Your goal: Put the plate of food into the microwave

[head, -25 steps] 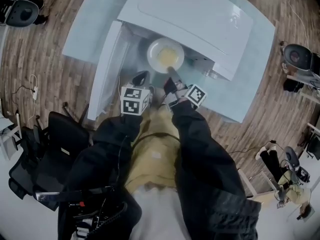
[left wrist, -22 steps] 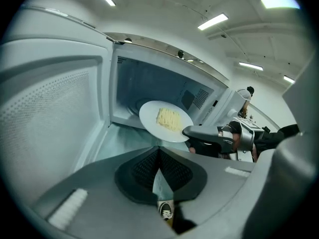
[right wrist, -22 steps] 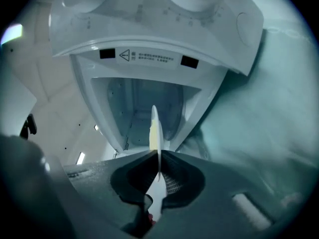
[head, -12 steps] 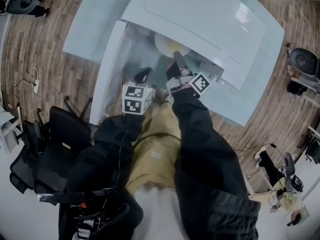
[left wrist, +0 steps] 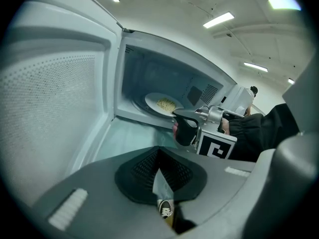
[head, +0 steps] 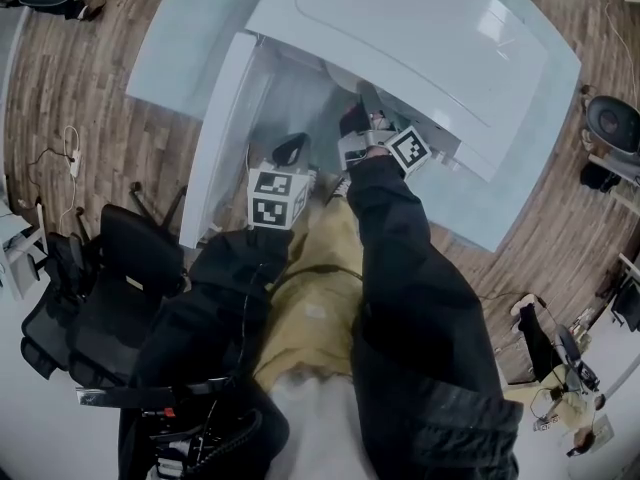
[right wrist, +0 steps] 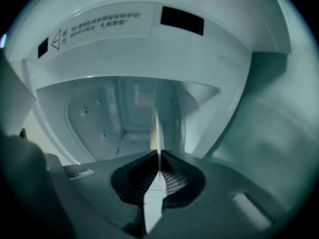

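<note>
The white microwave (head: pixel 420 38) stands with its door (head: pixel 215 138) swung open to the left. In the left gripper view a white plate (left wrist: pixel 160 103) with yellow food sits low inside the cavity. My right gripper (left wrist: pixel 178 115) is shut on its near rim. From the head view the right gripper (head: pixel 368 103) reaches under the microwave's top, which hides the plate. In the right gripper view the plate (right wrist: pixel 155 128) shows edge-on between the pads, with the cavity's back wall beyond. My left gripper (head: pixel 291 148) hangs in front of the opening, shut and holding nothing.
The microwave rests on a glass table (head: pixel 175 43) over a wooden floor. A black office chair (head: pixel 110 278) stands at my left, close to the open door. More chairs and cables lie around the room's edges.
My right gripper has carried the plate forward from the doorway into the cavity, so the microwave's top now hides it from above. The left gripper has stayed in place.
</note>
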{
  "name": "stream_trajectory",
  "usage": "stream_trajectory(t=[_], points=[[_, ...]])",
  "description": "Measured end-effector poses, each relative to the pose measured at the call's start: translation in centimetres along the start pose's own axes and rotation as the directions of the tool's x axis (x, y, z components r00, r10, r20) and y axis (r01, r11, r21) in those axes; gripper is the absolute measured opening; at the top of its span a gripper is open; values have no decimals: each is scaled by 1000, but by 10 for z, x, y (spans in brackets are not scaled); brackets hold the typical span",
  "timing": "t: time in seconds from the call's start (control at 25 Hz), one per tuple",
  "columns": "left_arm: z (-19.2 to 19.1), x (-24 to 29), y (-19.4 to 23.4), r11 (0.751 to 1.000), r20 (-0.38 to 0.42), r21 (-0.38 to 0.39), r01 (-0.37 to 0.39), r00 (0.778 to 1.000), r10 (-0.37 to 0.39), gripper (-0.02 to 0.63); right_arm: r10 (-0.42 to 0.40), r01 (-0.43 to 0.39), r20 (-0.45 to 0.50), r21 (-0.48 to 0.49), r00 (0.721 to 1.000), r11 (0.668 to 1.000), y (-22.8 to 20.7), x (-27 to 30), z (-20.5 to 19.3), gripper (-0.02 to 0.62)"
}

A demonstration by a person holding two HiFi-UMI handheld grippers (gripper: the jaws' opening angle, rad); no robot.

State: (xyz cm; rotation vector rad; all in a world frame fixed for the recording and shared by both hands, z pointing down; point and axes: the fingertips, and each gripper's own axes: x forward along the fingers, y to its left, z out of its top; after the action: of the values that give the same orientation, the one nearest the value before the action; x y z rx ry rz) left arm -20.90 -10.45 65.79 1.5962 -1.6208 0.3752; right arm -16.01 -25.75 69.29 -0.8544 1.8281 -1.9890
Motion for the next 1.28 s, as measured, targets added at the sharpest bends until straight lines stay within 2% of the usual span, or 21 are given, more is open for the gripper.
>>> stream_trajectory(t=[0.36,0.52,0.88,1.04,1.16,1.28], points=[[-7,-3,4,1000,-4,-7,-5,1000,5,-2,-10,10,24,16,1000,1000,-3,11,9,14],[-8,-6,3,1000,-1,-10,-4,1000,4,-2,-25,25,23,-6,999,1000,-2,9,6,14],[-13,-9,1,1000,0,-8,4,1000,-4,-2,-39,36,44,70,998,997,-15,-4,0,14],[-16,-12,3,1000,-1,-9,0,1000,0,-2,-18,11,51,116,999,993,-10,-6,-4,15],[-16,-15,3,1000,4,-7,-3,1000,3,-2,9,-15,45,125,999,992,-8,-8,-5,94],[-16,-16,2,1000,9,-4,-1,1000,1,-2,21,-25,38,116,999,993,-6,-14,-7,107]])
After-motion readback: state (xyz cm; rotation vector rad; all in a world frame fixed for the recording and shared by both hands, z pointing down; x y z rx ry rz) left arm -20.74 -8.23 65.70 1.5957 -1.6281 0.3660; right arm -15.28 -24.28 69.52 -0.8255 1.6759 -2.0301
